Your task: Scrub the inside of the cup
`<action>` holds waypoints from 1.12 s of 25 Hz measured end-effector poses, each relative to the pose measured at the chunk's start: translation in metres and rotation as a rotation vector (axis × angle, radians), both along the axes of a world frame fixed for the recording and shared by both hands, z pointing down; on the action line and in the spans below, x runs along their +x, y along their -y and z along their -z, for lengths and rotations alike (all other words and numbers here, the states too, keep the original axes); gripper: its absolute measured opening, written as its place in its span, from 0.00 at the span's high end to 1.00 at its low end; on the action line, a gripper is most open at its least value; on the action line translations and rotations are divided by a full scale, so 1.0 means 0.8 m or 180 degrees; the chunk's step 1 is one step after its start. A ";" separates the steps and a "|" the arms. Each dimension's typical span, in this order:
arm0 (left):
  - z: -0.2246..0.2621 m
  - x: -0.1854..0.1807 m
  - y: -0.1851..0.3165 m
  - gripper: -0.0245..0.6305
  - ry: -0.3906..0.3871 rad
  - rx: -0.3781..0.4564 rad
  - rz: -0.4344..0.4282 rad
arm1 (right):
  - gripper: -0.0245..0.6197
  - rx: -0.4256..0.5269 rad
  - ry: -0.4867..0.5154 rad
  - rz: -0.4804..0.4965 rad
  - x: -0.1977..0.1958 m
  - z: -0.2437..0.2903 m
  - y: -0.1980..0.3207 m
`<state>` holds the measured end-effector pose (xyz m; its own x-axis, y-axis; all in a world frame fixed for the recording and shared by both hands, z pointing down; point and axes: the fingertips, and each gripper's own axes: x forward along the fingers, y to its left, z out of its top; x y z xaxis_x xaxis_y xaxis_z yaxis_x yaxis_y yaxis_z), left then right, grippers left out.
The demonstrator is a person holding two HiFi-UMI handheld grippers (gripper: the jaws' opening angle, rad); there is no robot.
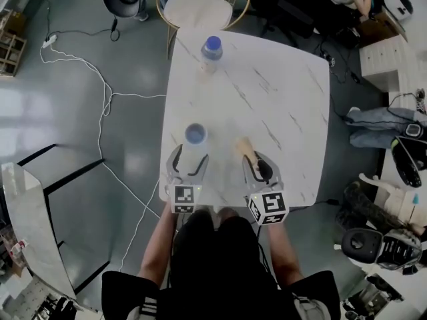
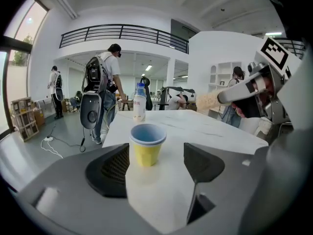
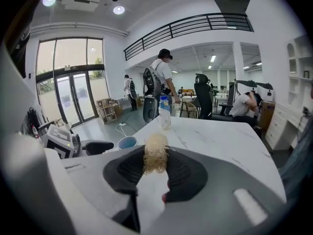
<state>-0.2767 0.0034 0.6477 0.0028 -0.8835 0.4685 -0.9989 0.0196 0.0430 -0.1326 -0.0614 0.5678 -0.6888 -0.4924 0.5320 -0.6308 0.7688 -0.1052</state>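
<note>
A yellow cup (image 1: 195,137) with a blue inside stands upright on the white marble table (image 1: 280,99) near its front left. My left gripper (image 1: 189,164) is open around it. In the left gripper view the cup (image 2: 147,144) sits between the tips of the fingers (image 2: 110,169), and neither pad touches it. My right gripper (image 1: 257,170) is to the right of the cup, shut on a tan fibrous scrubber (image 1: 243,147). The scrubber (image 3: 156,159) is pinched between the right gripper's dark pads. From there the cup (image 3: 126,142) shows at the left.
A clear water bottle (image 1: 211,51) with a blue cap stands at the table's far side. A round chair (image 1: 200,9) is behind the table. Cables (image 1: 100,85) run over the floor at the left. People stand in the room beyond.
</note>
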 end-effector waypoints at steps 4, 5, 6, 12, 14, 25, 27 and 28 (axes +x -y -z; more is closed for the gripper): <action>0.041 0.007 -0.013 0.47 0.0122 0.0165 0.0060 | 0.80 0.0097 0.0112 0.0016 0.011 0.021 -0.009; 0.053 0.009 -0.017 0.50 0.0153 0.0216 0.0097 | 0.80 0.0120 0.0147 0.0023 0.015 0.027 -0.012; 0.065 0.012 -0.021 0.55 0.0184 0.0270 0.0142 | 0.80 0.0144 0.0180 0.0033 0.019 0.033 -0.016; 0.121 0.054 -0.044 0.67 0.0365 0.0533 0.0262 | 0.80 0.0322 0.0359 0.0167 0.056 0.061 -0.041; 0.136 0.075 -0.051 0.70 0.0399 0.0606 0.0254 | 0.80 0.0391 0.0413 0.0201 0.072 0.072 -0.048; 0.214 0.121 -0.107 0.87 0.0526 0.0995 0.0404 | 0.79 0.0757 0.0626 0.0249 0.124 0.136 -0.096; 0.224 0.132 -0.117 0.89 0.0571 0.1009 0.0434 | 0.79 0.0810 0.0647 0.0235 0.139 0.146 -0.105; 0.228 0.137 -0.121 0.90 0.0591 0.1022 0.0436 | 0.79 0.0834 0.0655 0.0225 0.147 0.150 -0.109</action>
